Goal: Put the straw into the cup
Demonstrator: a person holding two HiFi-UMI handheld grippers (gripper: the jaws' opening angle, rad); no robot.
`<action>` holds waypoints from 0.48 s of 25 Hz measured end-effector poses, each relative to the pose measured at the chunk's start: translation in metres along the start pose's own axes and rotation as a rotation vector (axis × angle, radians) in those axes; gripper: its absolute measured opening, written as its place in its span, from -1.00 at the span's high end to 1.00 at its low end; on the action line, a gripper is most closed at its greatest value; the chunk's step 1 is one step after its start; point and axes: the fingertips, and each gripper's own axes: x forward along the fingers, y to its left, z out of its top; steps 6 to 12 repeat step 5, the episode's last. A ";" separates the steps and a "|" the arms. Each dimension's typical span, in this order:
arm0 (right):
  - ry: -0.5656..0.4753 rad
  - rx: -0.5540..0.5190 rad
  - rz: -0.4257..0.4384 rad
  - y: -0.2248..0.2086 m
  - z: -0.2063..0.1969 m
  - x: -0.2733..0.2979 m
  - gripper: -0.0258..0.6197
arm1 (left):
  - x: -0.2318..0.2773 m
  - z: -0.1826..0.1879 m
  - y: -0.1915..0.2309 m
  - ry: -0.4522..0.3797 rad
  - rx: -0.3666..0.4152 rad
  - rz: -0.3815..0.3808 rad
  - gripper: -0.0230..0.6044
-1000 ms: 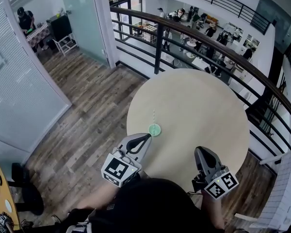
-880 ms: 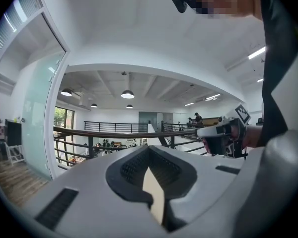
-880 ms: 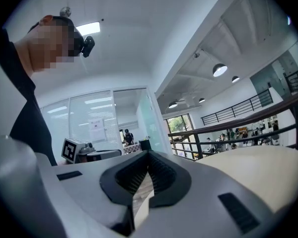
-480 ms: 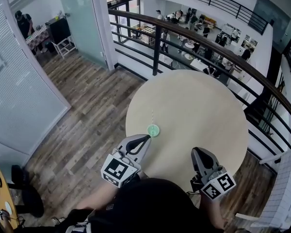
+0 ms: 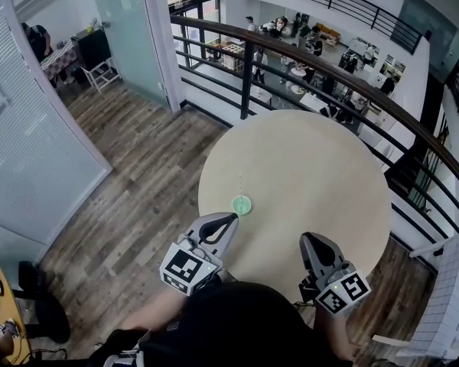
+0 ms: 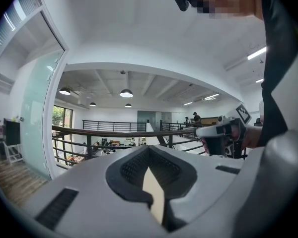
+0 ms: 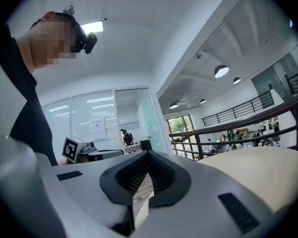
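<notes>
Green cup (image 5: 242, 203), pale straw (image 5: 240, 183) at far rim, by round bench (image 5: 314, 167) left edge.
Left gripper (image 5: 229, 220), right gripper (image 5: 310, 240) closed, empty, at near edge.

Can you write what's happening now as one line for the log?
stage: before pick-up | left gripper: shut, empty | right gripper: shut, empty | green cup: on round table | straw: beside cup, untouched

round beige table (image 5: 306, 167) on wood floor (image 5: 138, 182) beside a dark railing (image 5: 248, 75).

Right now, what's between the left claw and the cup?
Nothing: the head view shows only a short strip of bare table between the left claw and the cup.
</notes>
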 end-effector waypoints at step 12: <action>-0.001 -0.007 0.005 -0.001 0.001 -0.003 0.86 | 0.002 0.001 -0.004 0.001 0.004 -0.004 0.90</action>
